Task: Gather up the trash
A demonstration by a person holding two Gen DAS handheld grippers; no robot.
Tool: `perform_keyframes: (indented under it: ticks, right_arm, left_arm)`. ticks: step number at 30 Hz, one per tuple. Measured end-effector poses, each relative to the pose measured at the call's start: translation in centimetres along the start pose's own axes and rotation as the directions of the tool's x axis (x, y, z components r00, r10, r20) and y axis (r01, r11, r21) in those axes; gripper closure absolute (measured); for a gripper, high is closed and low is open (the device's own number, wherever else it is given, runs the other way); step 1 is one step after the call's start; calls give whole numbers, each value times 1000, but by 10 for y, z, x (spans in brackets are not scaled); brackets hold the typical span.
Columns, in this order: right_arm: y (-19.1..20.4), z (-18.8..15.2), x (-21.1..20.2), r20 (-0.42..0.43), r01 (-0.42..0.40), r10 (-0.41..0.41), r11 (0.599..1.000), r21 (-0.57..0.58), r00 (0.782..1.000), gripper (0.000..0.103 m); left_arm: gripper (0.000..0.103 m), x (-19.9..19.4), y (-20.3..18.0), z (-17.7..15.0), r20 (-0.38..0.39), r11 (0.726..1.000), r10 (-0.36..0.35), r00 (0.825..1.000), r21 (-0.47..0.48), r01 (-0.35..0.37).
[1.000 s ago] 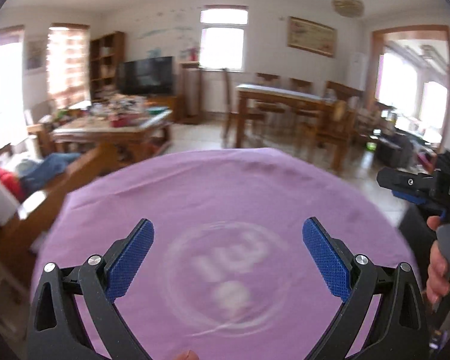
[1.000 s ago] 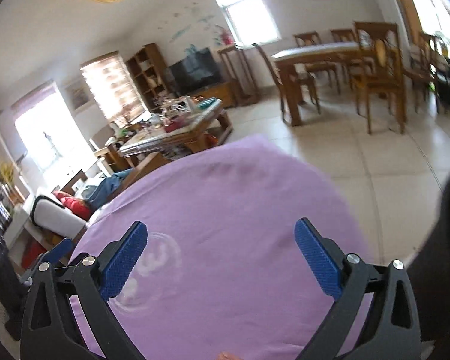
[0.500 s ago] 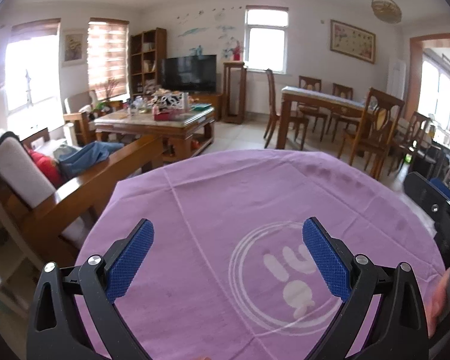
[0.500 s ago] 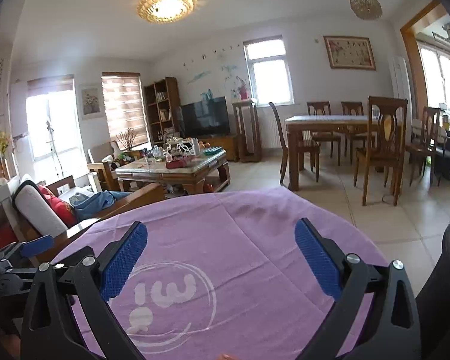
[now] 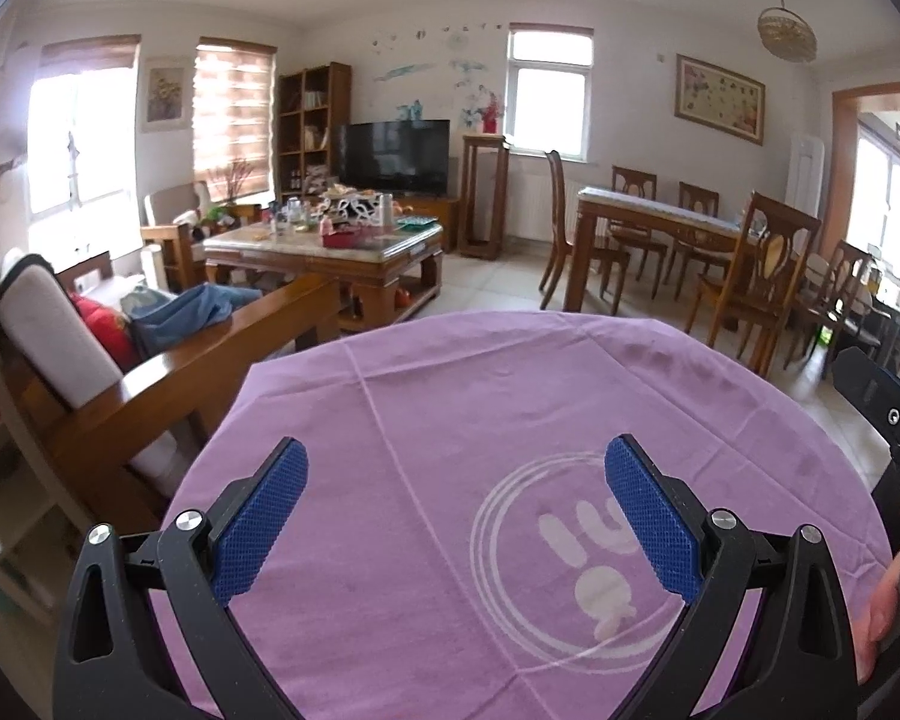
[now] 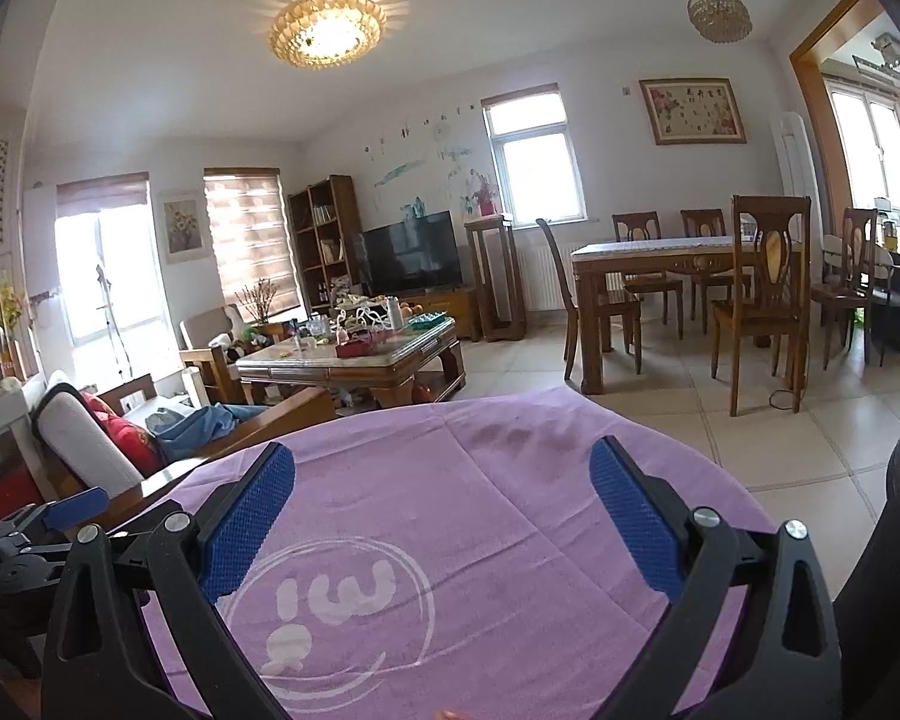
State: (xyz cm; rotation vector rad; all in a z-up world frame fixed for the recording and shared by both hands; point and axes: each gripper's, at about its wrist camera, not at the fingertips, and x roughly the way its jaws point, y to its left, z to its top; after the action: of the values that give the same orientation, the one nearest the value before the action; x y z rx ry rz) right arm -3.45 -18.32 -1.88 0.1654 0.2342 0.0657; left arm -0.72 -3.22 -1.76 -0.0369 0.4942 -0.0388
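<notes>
While both grippers (image 5: pixel 456 516) (image 6: pixel 444 519) gape, only purple cloth (image 5: pixel 450 408) lies beneath.

- white walls, tiled floor (image 6: pixel 768 420), lit ceiling lamp (image 6: pixel 328 30)
- TV (image 5: pixel 397 157) on the far wall beside a bookshelf (image 5: pixel 313 126)
- cluttered coffee table (image 5: pixel 324 252), wooden dining table (image 6: pixel 660 267) with chairs

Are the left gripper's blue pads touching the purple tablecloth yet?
Cannot tell. In the left wrist view the left gripper is open above the purple tablecloth, and no shadow or dent shows under its pads, but neither view shows a clear gap.
</notes>
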Motion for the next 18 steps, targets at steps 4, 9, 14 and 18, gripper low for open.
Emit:
perform_keyframes:
  ticks: [4, 9, 14, 18]
  right_arm:
    - [1, -1, 0, 0, -1, 1, 1000, 3, 1000, 5]
    - [-2, -1, 1, -2, -6, 6, 1000, 25, 1000, 5]
    - [-2, 0, 2, -1, -5, 5, 1000, 31, 1000, 5]
    - [-1, 0, 3, 0, -5, 5, 1000, 29, 1000, 5]
  left_arm:
    - [5, 0, 2, -1, 1, 1000, 3, 1000, -1, -3]
    - [5, -2, 1, -2, 11, 1000, 7, 1000, -1, -7]
    - [5, -4, 3, -1, 16, 1000, -3, 1000, -18, 3]
    - [5, -5, 2, -2, 11, 999, -14, 1000, -35, 14]
